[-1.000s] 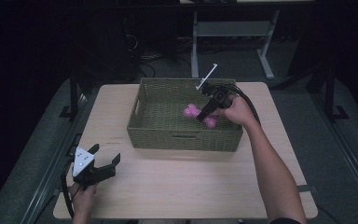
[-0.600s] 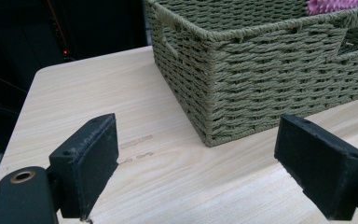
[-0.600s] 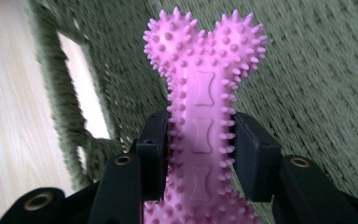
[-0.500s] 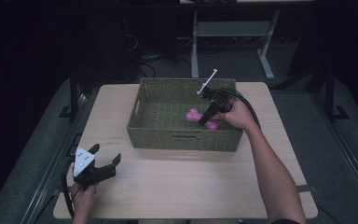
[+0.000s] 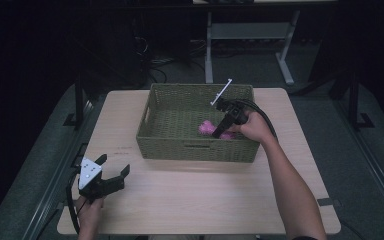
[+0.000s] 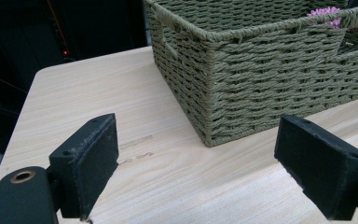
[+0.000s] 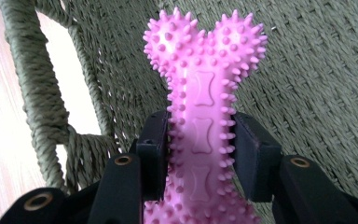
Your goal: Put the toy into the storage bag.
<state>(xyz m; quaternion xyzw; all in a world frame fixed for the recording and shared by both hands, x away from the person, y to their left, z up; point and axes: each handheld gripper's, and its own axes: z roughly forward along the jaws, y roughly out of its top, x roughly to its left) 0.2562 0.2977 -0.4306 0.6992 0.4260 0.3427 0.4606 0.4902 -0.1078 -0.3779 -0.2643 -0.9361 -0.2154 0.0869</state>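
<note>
A pink spiky bone-shaped toy (image 7: 203,88) stands upright between the pads of my right gripper (image 7: 200,154), which is shut on its shaft. In the high view that right gripper (image 5: 220,132) reaches into the right half of an olive woven basket (image 5: 195,150), holding the pink toy (image 5: 207,127) just above the basket floor. My left gripper (image 5: 114,166) rests open over the table's front left corner, well apart from the basket. In the left gripper view its jaws (image 6: 196,172) stand wide with only bare tabletop between them, and the basket corner (image 6: 261,79) lies ahead.
The basket sits at the back middle of a light wooden table (image 5: 200,195). A handle slot in the basket wall (image 7: 81,107) is close to the toy's left. Table legs and cables stand on the dark floor beyond.
My right gripper with the pink toy has shifted slightly toward the basket's near side and a little lower. The left gripper has stayed put.
</note>
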